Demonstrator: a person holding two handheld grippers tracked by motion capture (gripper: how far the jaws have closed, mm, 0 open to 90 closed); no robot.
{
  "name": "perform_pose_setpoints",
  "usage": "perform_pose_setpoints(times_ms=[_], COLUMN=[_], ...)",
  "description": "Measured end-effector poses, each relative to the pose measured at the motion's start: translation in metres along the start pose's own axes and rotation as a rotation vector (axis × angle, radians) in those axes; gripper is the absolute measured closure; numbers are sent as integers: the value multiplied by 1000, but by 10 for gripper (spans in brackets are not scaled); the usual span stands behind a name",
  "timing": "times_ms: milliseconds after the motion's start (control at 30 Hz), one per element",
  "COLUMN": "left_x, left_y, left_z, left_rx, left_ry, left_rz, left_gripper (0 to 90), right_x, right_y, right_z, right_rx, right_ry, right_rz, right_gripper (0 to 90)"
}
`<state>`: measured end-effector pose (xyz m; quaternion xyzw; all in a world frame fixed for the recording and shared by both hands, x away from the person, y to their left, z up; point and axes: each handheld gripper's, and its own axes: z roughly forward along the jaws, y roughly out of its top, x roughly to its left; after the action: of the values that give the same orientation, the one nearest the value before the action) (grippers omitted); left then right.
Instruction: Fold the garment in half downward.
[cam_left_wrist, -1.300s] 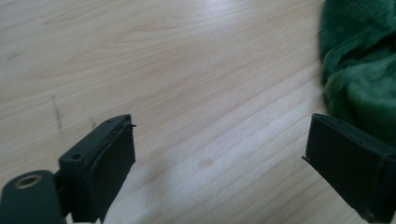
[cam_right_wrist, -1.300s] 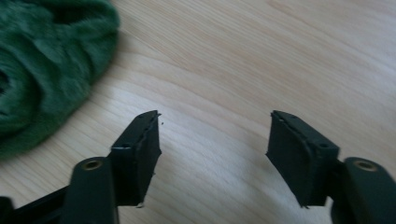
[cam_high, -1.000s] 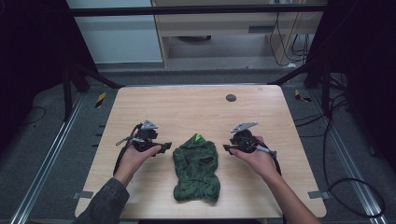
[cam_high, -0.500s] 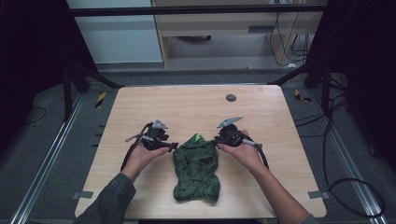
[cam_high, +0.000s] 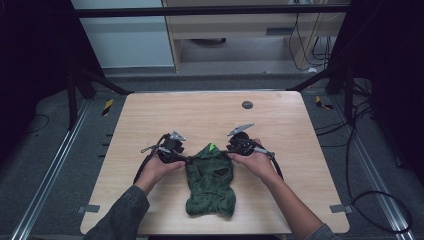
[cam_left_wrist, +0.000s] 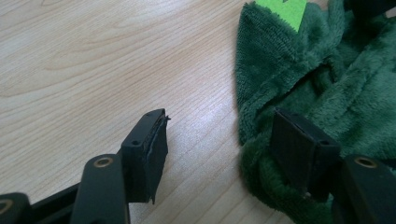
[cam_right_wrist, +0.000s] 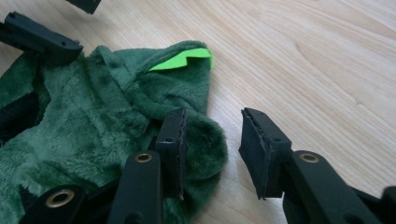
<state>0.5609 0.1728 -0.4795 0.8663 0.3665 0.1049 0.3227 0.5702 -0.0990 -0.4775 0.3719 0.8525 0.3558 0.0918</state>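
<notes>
Wooden table (cam_high: 210, 112); green fleece garment (cam_high: 210, 182) between both open tongs.

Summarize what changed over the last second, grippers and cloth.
Both grippers moved inward from either side to the green plush cloth. The left gripper now has its fingers open across the cloth's left edge, one on fabric, one over bare wood. The right gripper is likewise open astride the right edge. Nothing is gripped yet. The cloth and the dark disc on the table stayed put.

No legible text — anywhere.
</notes>
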Motion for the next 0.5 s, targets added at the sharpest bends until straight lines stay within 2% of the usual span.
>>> perform_pose_setpoints(times_ms=[500], left_x=[-2], left_y=[-1], left_z=[7], left_rx=[21], left_ry=[-19], left_rz=[14], left_gripper=[408], right_x=[6], right_y=[-3], right_z=[7], right_rx=[39], right_ry=[-3], right_rz=[-34], right_gripper=[610])
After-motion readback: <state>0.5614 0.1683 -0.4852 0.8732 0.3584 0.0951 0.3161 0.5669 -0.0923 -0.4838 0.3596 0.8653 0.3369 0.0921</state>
